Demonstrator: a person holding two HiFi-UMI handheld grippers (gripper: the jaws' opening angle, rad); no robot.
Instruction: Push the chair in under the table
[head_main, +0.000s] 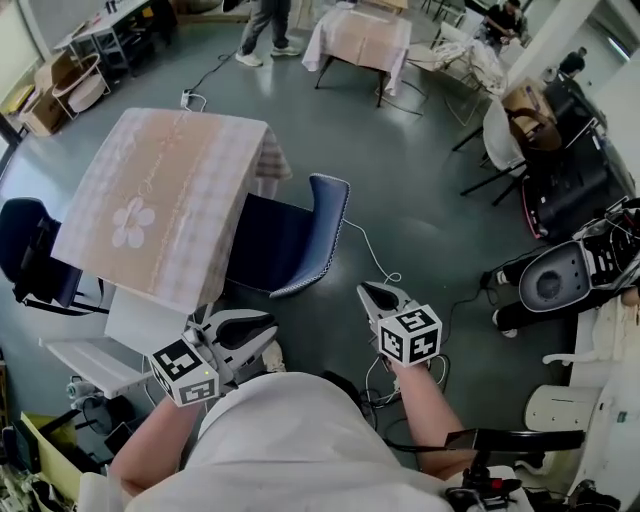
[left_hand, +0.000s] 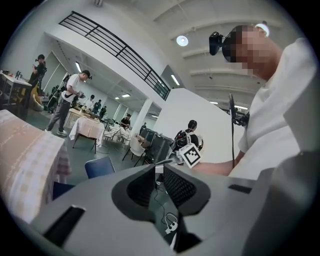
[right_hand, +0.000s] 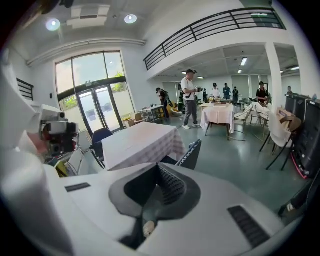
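Two grippers are in your hands, low and close to your body in the head view, and both are clear of the chair (head_main: 300, 240). Your left gripper (head_main: 258, 330) points across toward the right one; in its own view its jaws stand a narrow slit apart with nothing between them, only floor and a cable showing through the gap. Your right gripper (head_main: 370, 292) has its jaws brought together on nothing, the ribbed pads meeting at the tips in the right gripper view. The blue chair stands at the near right side of the table (head_main: 160, 200), its seat partly tucked beneath the hanging edge of the checked cloth (head_main: 265, 160), while its backrest stands out past the table edge on the side toward your right gripper. From the right gripper view, the chair's back stands just beside the table's near corner. A second chair (head_main: 25, 250), dark blue, stands at the table's left side. A thin cable (head_main: 370, 250) trails over the green floor between the chair and your right gripper.
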